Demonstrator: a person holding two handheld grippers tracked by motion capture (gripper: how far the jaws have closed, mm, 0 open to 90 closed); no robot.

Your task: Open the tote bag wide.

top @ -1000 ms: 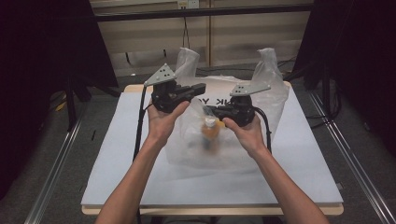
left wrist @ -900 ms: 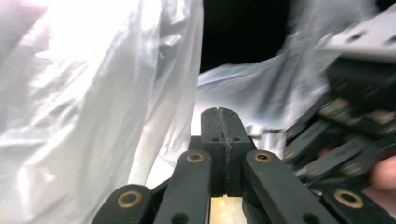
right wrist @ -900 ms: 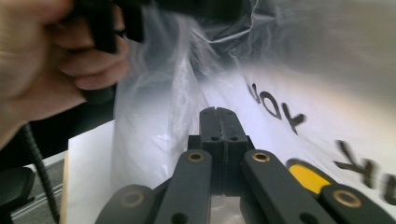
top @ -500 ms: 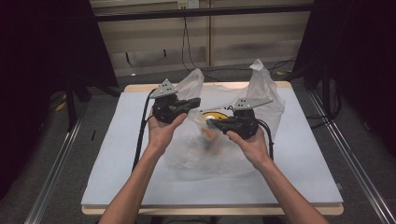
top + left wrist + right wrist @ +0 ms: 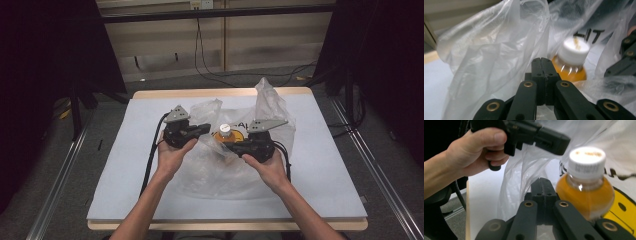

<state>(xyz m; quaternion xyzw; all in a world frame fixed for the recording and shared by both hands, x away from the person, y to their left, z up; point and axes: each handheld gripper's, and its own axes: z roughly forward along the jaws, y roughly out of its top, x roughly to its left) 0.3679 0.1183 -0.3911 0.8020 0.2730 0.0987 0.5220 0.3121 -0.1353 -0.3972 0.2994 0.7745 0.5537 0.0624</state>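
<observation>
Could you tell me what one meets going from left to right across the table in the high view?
Left gripper → orange bottle with its white cap → right gripper, all set about the clear plastic bag on the table.

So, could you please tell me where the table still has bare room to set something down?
The table is bare left of the left gripper, right of the plastic bag, and along the near edge. The middle is crowded with bag, bottle and right gripper.
</observation>
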